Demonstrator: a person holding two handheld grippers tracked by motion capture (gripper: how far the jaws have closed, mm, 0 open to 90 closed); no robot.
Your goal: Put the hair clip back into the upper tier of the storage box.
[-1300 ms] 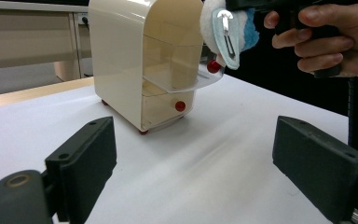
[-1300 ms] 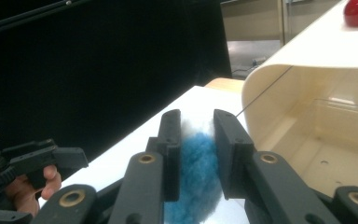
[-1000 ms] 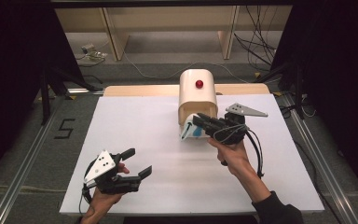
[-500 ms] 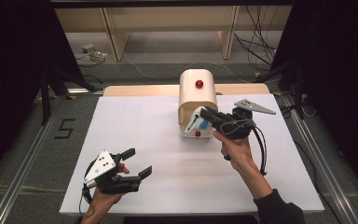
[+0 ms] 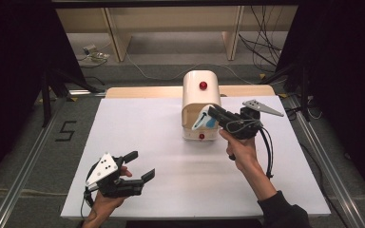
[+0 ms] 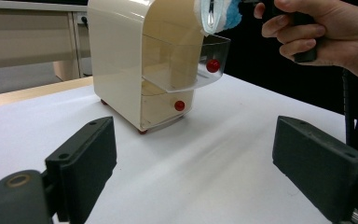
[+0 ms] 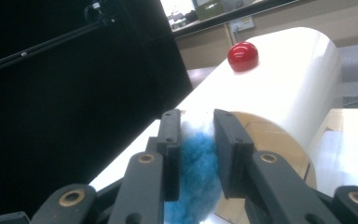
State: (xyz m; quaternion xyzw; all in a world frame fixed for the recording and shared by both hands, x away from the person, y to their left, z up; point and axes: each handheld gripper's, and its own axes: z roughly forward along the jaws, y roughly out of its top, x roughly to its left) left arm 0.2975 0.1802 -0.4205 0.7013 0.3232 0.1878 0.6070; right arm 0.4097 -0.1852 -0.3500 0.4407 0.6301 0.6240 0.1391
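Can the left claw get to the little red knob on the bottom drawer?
Probably yes: the left claw is open, the white table between is bare, and the bottom drawer's red knob faces it uncovered.

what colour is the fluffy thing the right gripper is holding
Blue and white fluffy thing, best in the right gripper view.

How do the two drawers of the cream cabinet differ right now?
The upper drawer is pulled out past the cabinet front; the lower drawer is pushed in flush. The right gripper holds a blue-and-white item over the upper drawer; nothing hangs over the lower one. Both are clear plastic with a red knob.
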